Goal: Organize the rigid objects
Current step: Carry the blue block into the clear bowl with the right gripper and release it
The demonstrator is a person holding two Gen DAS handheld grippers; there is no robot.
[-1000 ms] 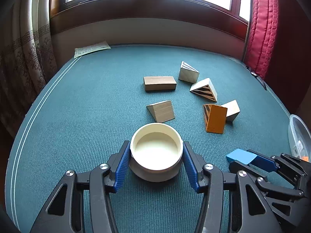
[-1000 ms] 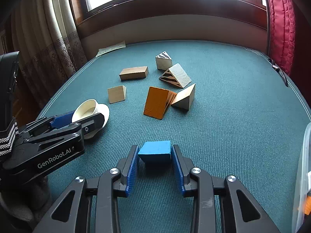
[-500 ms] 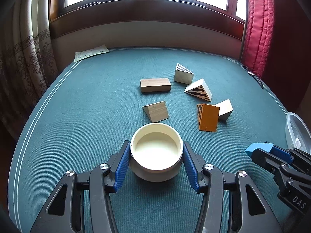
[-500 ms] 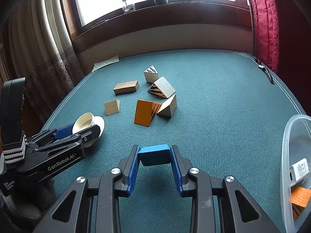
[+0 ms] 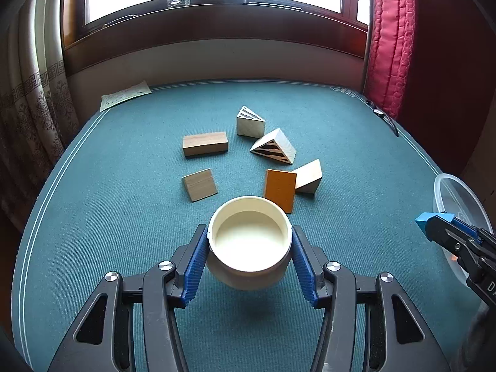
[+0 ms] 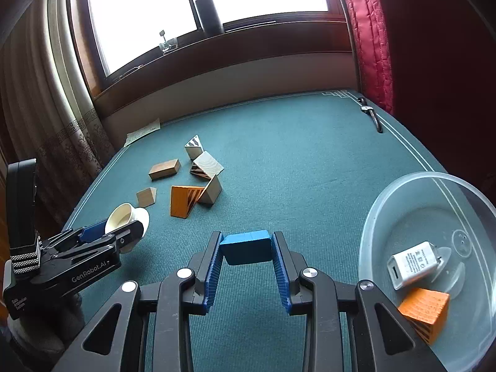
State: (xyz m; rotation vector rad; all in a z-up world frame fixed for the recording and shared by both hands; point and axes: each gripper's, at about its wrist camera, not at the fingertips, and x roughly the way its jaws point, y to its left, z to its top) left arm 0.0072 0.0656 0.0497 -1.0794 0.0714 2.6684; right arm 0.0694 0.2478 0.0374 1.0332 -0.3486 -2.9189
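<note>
Blue block (image 6: pixel 246 247), lifted, between right tool (image 6: pixel 247 268) pads

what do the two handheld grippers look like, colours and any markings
Both are matte black plastic frames with triangular cut-outs, silver round screw heads and blue ribbed pads on the fingers. The left gripper carries white "GenRobot.AI" lettering on its side in the right wrist view, plus a black-and-white striped strap at its rear. The right gripper is built the same. No cables or sleeves show.
</note>
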